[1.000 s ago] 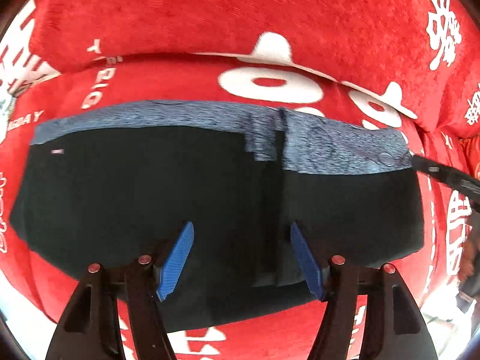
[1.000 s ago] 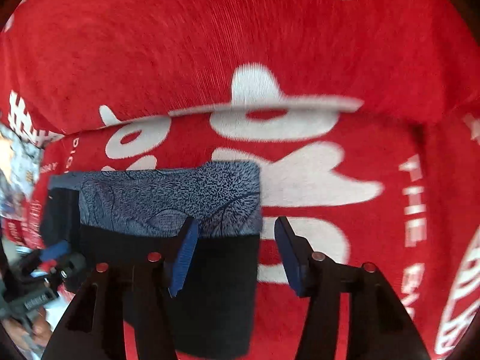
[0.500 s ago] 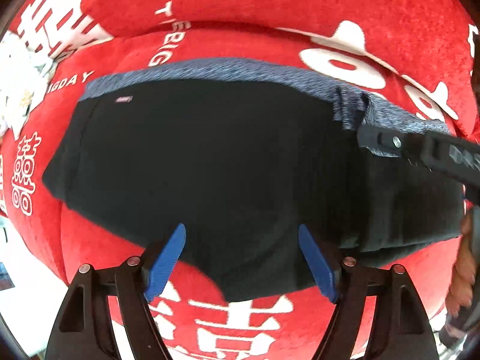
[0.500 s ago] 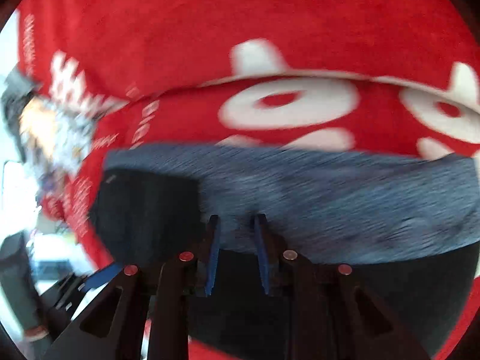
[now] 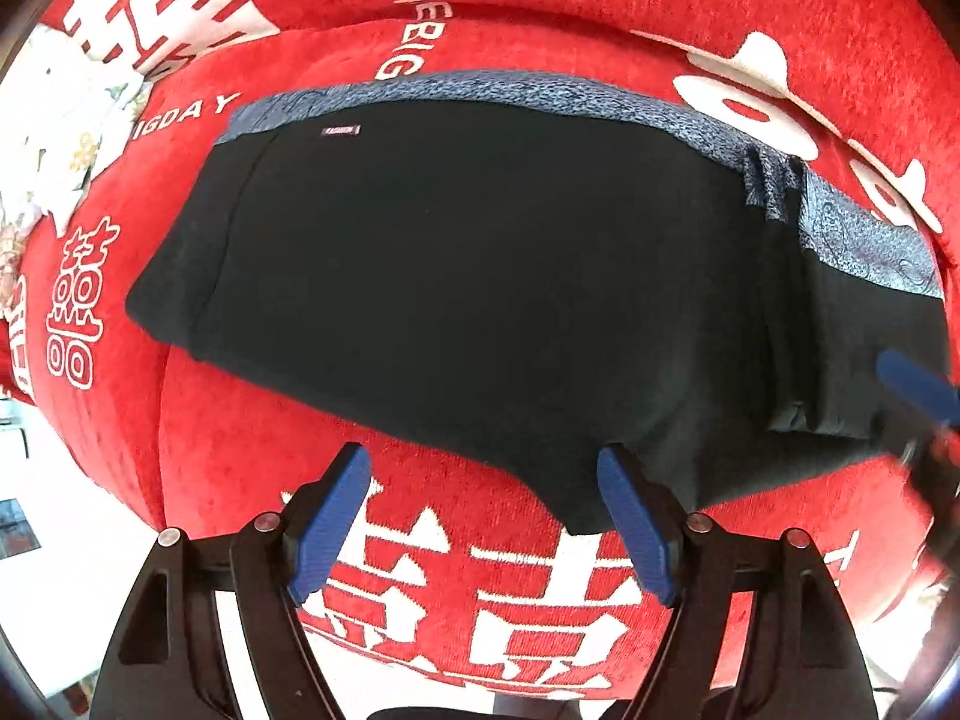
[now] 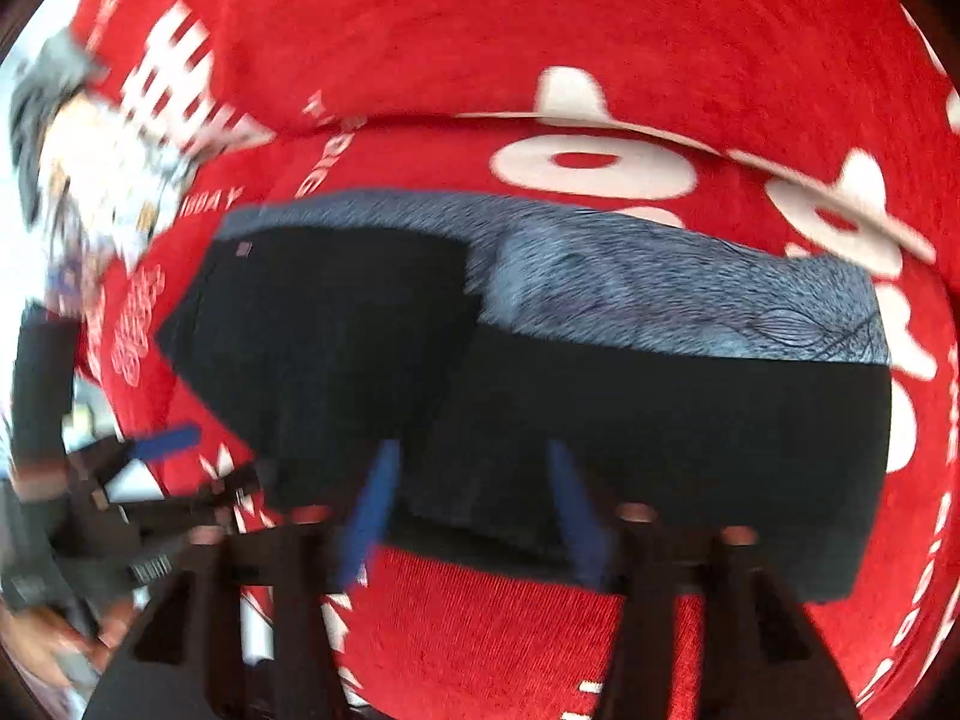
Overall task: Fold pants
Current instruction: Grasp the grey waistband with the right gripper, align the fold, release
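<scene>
Pants [image 5: 480, 276] lie flat on the red couch cover [image 5: 252, 450], already doubled up into a wide black block. Long axis runs left-right across both views, grey patterned waistband [image 5: 540, 96] along the far edge, small label [image 5: 340, 131] near its left end.

Left gripper [image 5: 480, 516]: jaws spread, nothing between them but red cover; right pad overlaps the near hem in view, can't tell if it touches. Pants sit ahead of it and mostly to its right. Left end of the block is the end closest to this one.

Right gripper [image 6: 474, 504]: jaws opening, pads not pressing anything, black fabric under and just ahead of them. View is motion-blurred. It sits over the near edge around the middle, with the stacked right section [image 6: 690, 420] off to its right.

My read: next fold goes end over end along that long axis, so each gripper needs an end or corner.

Versus a second back: left gripper was over the fabric, now backed off toward the near edge and shifted left, jaws wider. Right gripper was off the right end over bare cover, then nearly pinched at the waistband, now well left of that and letting go.
</scene>
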Available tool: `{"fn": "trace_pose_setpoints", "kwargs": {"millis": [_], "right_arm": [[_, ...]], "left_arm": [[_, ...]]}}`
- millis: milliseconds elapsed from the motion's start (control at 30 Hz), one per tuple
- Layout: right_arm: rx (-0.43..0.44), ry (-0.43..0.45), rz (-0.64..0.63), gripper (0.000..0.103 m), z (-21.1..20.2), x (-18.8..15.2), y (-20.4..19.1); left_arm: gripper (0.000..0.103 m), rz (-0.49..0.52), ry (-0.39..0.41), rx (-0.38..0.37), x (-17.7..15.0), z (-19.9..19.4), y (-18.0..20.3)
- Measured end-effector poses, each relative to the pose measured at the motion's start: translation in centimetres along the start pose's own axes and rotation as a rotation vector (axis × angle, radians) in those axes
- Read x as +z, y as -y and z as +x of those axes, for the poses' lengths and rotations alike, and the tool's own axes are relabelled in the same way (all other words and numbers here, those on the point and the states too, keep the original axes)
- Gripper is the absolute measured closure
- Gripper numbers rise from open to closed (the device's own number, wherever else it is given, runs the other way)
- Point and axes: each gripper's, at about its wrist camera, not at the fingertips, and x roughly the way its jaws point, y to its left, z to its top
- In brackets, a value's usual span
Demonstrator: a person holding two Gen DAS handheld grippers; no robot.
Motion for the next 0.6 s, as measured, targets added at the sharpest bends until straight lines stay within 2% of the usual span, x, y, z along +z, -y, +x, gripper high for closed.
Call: {"fn": "trace_pose_setpoints", "kwargs": {"millis": [67, 100, 133, 167, 233, 333, 467, 500, 567, 600], "right_arm": [[-0.061, -0.011, -0.109, 0.038, 0.7, -0.7, -2.1], [-0.103, -0.022, -0.160, 0.042, 1.5, -1.0, -2.9], [-0.148, -0.029, -0.200, 0.073, 2.3, -1.2, -3.6], [-0.160, -0.039, -0.213, 0.082, 3.1, -1.2, -3.7], [-0.156, -0.045, -0.153, 0.081, 3.6, -1.0, -3.6], [-0.190, -0.044, -0.216, 0.081, 3.5, -1.4, -4.7], [-0.101, -0.052, -0.167, 0.078, 2.1, -1.3, -4.3], [-0.094, -0.051, -0.163, 0.075, 1.7, -1.2, -4.4], [-0.085, -0.040, -0.150, 0.058, 0.9, -1.2, -4.7], [-0.081, -0.031, -0.138, 0.054, 0.4, -1.2, -4.8]], "left_arm": [[0.024, -0.007, -0.001, -0.004, 0.0, -0.1, -0.6], [0.024, -0.010, -0.001, -0.005, 0.0, -0.2, -0.9], [0.024, -0.013, 0.000, -0.007, 0.1, -0.2, -1.2], [0.024, -0.015, 0.000, -0.006, 0.3, -0.2, -1.5], [0.024, -0.014, -0.003, -0.001, 0.3, -0.2, -1.8], [0.024, -0.013, -0.016, 0.008, 0.2, 0.0, -2.1], [0.024, -0.010, -0.024, 0.010, 0.0, 0.0, -2.1], [0.024, -0.009, -0.024, 0.009, -0.1, -0.2, -2.1], [0.024, -0.003, -0.020, 0.006, -0.2, -0.5, -1.8], [0.024, 0.001, -0.019, 0.006, -0.2, -0.6, -1.7]]}}
